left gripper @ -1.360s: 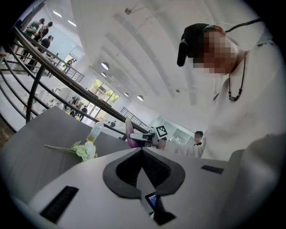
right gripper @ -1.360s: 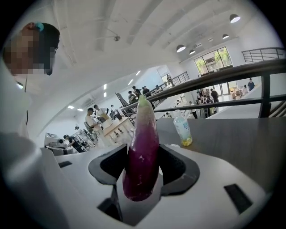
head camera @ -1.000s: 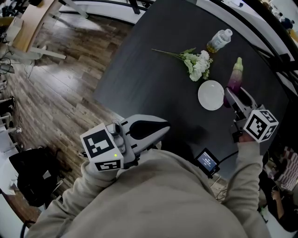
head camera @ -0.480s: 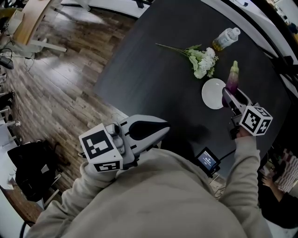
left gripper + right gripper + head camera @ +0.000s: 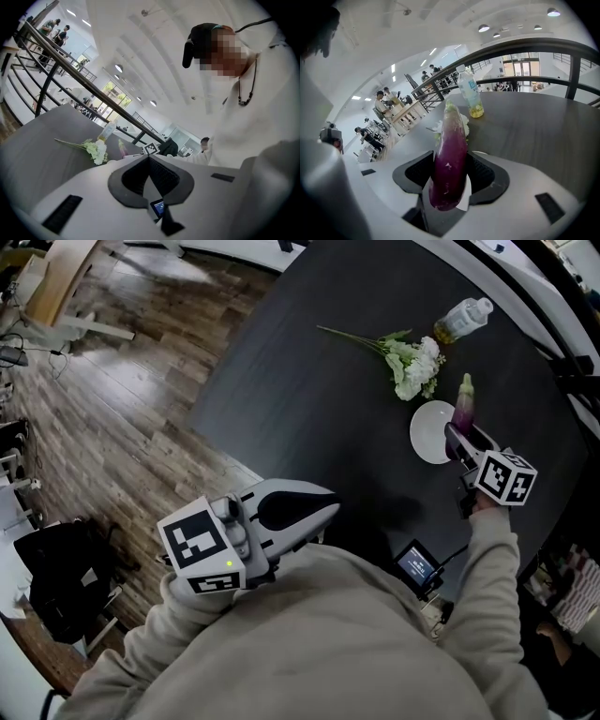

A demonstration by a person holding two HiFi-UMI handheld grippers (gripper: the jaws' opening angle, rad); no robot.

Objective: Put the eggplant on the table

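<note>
Leftmost, a wood-plank floor (image 5: 112, 409) runs beside the dark matte table (image 5: 309, 381) in a bright hall with black railings. At the table's near edge the left gripper (image 5: 330, 504) has its jaws pressed together on nothing. Farther right lie white flowers (image 5: 410, 364), a white plate (image 5: 427, 432) and a clear bottle (image 5: 462, 319), its label unreadable. By the plate's right rim the right gripper (image 5: 457, 439) clamps the purple eggplant (image 5: 463, 407), green tip pointing away.
</note>
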